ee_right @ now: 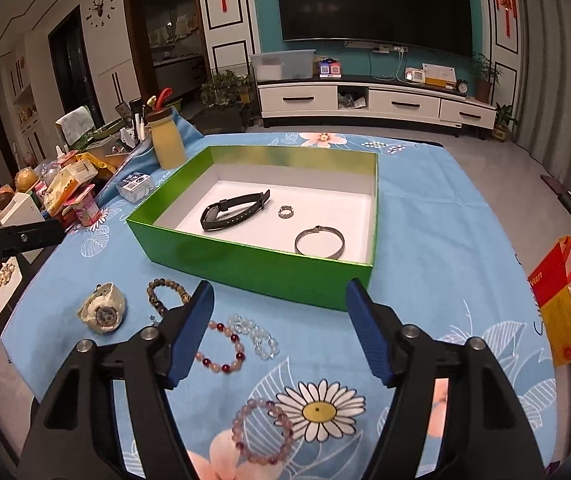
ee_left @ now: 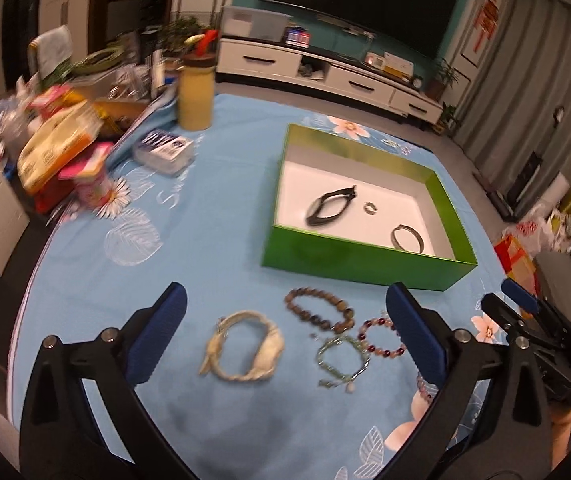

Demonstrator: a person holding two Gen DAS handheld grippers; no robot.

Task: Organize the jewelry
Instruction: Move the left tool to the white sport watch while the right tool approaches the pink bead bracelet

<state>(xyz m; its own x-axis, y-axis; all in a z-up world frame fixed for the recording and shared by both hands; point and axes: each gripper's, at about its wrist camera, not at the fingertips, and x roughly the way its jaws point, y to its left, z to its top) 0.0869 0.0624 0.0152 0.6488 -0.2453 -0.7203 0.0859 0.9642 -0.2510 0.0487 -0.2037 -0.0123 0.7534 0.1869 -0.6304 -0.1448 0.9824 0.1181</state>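
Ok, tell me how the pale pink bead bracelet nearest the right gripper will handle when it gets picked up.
The pale pink bead bracelet is a loop of separate round beads, so it will probably sag rather than hold its ring shape. The glossy beads may slip between flat pads. Lying flat on the tablecloth, it seems unlikely to roll, and it looks light.

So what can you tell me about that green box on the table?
The green box is a shallow, open rectangular tray with no lid, looking like glossy cardboard: bright green outside and on the inner walls, white on the floor. It sits flat on the blue floral tablecloth. Inside lie a black strap watch, a small ring and a metal bangle, all apart from each other. Several bracelets lie on the cloth in front of it, not touching it.
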